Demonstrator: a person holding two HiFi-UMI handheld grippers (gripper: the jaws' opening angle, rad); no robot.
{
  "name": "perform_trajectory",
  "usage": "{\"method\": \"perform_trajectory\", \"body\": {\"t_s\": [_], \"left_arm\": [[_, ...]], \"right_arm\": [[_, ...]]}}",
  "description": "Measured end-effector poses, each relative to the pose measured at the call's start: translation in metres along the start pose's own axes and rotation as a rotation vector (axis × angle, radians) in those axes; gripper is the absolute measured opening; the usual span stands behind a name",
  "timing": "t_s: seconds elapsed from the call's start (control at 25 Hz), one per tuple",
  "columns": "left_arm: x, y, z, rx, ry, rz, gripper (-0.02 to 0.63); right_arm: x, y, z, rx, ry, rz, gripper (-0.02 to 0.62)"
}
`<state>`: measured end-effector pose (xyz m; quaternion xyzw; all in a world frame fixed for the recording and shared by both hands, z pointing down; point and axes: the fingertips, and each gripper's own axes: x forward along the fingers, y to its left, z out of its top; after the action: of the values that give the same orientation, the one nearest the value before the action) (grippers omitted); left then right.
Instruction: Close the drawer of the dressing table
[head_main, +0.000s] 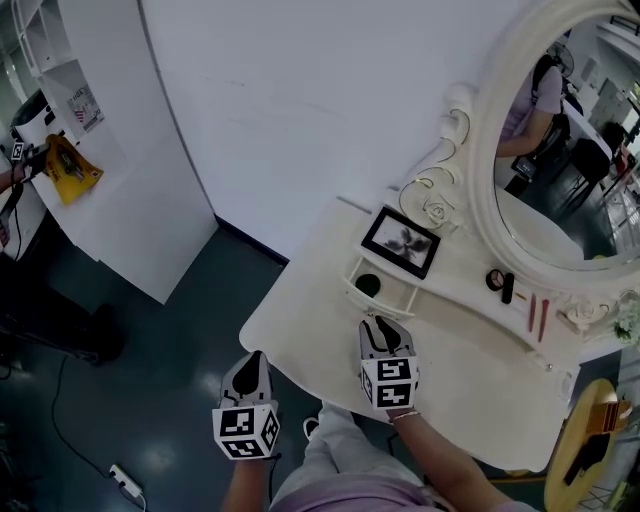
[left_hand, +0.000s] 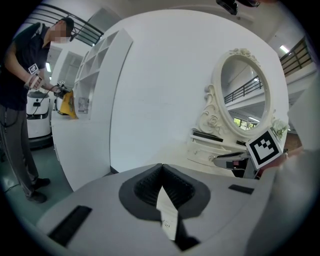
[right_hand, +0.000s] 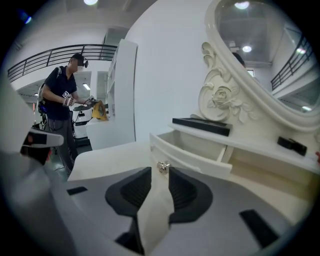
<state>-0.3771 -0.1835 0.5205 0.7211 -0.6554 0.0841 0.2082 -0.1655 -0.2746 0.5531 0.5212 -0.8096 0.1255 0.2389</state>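
Note:
The cream dressing table has a small drawer pulled out under a low shelf, below the oval mirror. In the right gripper view the drawer stands open, and its metal knob sits just ahead of the jaw tips. My right gripper is open over the tabletop and points at the drawer front, touching nothing. My left gripper hangs off the table's left edge over the floor, its jaw tips together and empty.
A black framed panel lies on the shelf above the drawer. Small cosmetics and red pencils lie near the mirror. A white shelf unit and a person stand at the left. A yellow stool is at the lower right.

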Motion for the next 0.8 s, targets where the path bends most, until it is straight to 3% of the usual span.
{"method": "perform_trajectory", "body": {"t_s": [0.8], "left_arm": [[0.028, -0.001, -0.007, -0.005, 0.045, -0.01, 0.002]], "right_arm": [[0.016, -0.008, -0.001, 0.0, 0.016, -0.002, 0.08]]}}
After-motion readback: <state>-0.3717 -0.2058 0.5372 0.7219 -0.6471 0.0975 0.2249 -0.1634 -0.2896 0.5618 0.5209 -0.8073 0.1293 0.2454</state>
